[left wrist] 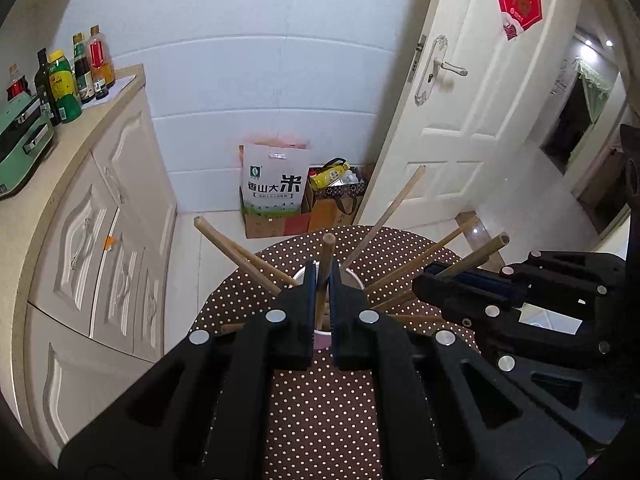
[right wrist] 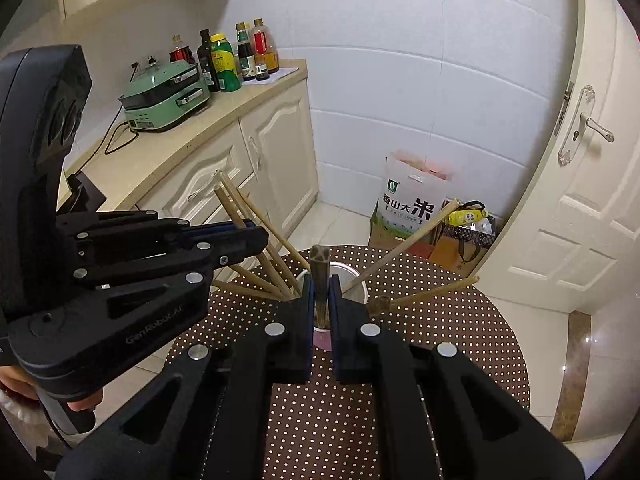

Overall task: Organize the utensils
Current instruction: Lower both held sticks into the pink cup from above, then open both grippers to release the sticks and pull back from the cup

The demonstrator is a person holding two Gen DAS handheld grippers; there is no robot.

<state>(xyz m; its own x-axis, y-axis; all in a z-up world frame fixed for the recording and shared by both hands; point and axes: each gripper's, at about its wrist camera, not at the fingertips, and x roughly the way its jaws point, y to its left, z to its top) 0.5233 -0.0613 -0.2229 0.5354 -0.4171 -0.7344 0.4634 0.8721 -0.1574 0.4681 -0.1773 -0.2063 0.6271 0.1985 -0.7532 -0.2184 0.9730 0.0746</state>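
A white cup (left wrist: 354,276) stands on the round brown polka-dot table (left wrist: 320,412) and holds several wooden chopsticks that fan outwards. My left gripper (left wrist: 322,280) is shut on one light wooden chopstick (left wrist: 327,256), upright over the cup. My right gripper (right wrist: 320,284) is shut on a darker chopstick (right wrist: 320,268), also upright over the cup (right wrist: 356,280). The right gripper shows in the left wrist view (left wrist: 436,276), and the left gripper in the right wrist view (right wrist: 256,236), each beside the cup among the chopsticks.
A cream counter (right wrist: 192,136) with a green cooker (right wrist: 164,98) and several bottles (right wrist: 224,60) runs along the left wall. A rice bag (left wrist: 274,186) and boxes sit on the floor by the white door (left wrist: 472,112). More chopsticks (right wrist: 432,290) stick out over the table.
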